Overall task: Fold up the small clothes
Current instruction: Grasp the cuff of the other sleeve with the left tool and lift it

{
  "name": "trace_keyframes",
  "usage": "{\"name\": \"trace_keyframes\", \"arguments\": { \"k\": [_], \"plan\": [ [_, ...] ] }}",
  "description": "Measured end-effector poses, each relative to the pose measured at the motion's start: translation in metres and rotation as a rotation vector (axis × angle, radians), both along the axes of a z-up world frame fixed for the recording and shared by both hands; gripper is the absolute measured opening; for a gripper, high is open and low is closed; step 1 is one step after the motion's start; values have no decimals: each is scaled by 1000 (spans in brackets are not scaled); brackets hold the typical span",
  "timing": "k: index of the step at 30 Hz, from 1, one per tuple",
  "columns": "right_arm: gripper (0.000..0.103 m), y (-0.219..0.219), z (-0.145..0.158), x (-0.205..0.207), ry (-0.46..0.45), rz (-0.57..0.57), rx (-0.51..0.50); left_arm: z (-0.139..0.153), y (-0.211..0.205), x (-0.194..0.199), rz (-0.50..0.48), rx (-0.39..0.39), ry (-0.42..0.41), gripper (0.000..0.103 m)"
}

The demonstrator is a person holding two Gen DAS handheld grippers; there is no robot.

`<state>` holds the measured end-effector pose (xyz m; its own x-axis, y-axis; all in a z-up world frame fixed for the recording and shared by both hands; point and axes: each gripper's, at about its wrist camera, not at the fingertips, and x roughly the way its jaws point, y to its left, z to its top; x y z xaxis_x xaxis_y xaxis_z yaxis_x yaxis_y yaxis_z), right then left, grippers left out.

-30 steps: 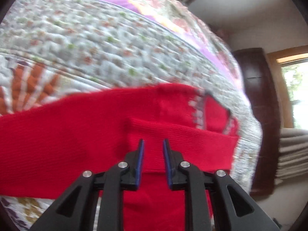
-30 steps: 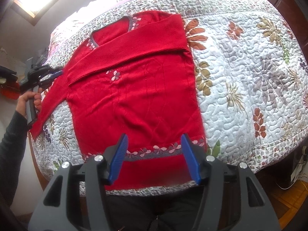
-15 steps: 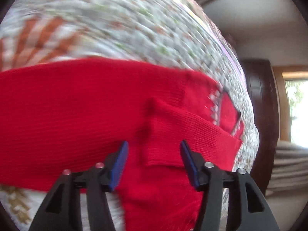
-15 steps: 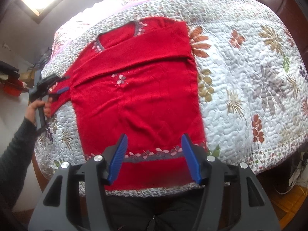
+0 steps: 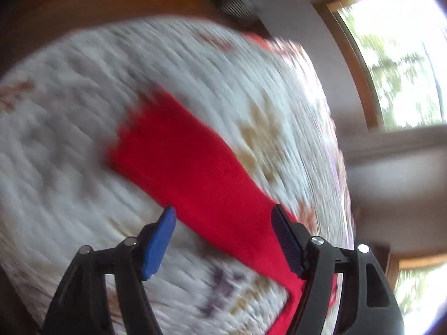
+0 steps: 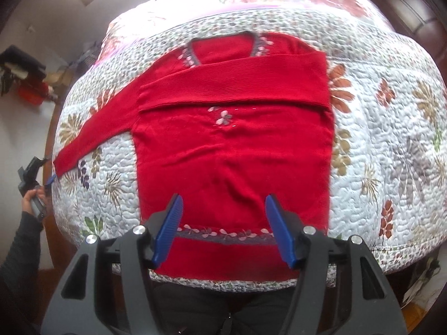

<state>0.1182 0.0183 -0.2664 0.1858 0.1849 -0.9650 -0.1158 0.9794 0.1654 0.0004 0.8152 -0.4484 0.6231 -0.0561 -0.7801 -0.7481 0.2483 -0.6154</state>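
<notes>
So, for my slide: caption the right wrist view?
Open right gripper above red sweater on floral quilt, one sleeve folded across.

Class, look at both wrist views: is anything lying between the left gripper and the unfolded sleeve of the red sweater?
Nothing visible. The left gripper is open, with the unfolded sleeve running up between its fingers over the floral quilt. The right wrist view shows only bare quilt around that sleeve.

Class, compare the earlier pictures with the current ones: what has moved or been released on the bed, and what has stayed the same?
The left gripper opened and moved from the red knitted sweater's folded area out to the cuff of the outstretched sleeve, now lying between its open jaws. The right gripper stayed open above the hem. The other sleeve remains folded across the chest on the floral quilted bedspread.
</notes>
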Motion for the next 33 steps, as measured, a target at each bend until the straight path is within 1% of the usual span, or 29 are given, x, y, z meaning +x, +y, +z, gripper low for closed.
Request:
{"name": "trace_keyframes", "arguments": {
  "k": [2, 4, 7, 9, 10, 11, 12, 13, 14, 15, 16, 17, 18, 19, 20, 22, 26, 28, 32, 33],
  "plan": [
    [63, 10, -1, -1, 5, 21, -10, -8, 19, -8, 30, -26, 8, 73],
    [63, 20, -2, -1, 11, 40, -19, -18, 25, -4, 21, -45, 31, 73],
    [63, 33, -2, -2, 13, 60, -30, -27, 36, 9, -42, -37, 67, 74],
    [63, 38, -1, -2, 10, 68, -35, -36, 39, 18, -92, -49, 96, 75],
    [63, 41, 0, -3, 6, 73, -40, -38, 36, 26, -121, -37, 120, 77],
    [63, 42, 1, -3, 4, 73, -41, -39, 33, 30, -138, -30, 128, 80],
    [63, 43, 2, -4, 3, 73, -42, -38, 32, 34, -151, -26, 136, 80],
    [63, 43, 3, -5, 0, 70, -43, -37, 31, 40, -164, -23, 147, 80],
    [63, 43, 4, -6, -2, 67, -43, -36, 30, 44, -179, -18, 160, 78],
    [63, 42, 5, -7, -4, 62, -42, -33, 29, 48, -194, -6, 175, 70],
    [63, 41, 6, -7, -6, 58, -40, -31, 28, 51, -214, 17, 204, 42],
    [63, 40, 7, -7, -10, 54, -38, -29, 28, 54, -227, 17, 218, 19],
    [63, 39, 9, -7, -16, 51, -36, -25, 29, 57, -228, 7, 211, 16],
    [63, 39, 11, -7, -23, 50, -33, -18, 29, 58, -231, 11, 203, 10],
    [63, 38, 14, -7, -33, 49, -30, -12, 28, 61, -236, 15, 192, 9],
    [63, 35, 19, -7, -51, 46, -22, 9, 22, 67, -251, 35, 145, 9],
    [63, 27, 28, -6, -87, 35, 3, 70, -2, 90, -307, 110, 23, 8],
    [63, 21, 33, -5, -108, 29, 17, 108, -26, 106, -357, 154, -46, 8],
    [63, 8, 39, -2, -141, 11, 42, 162, -72, 133, -466, 219, -134, 8],
    [63, 3, 40, -1, -149, 4, 48, 175, -94, 146, -509, 238, -154, 8]
  ]
}}
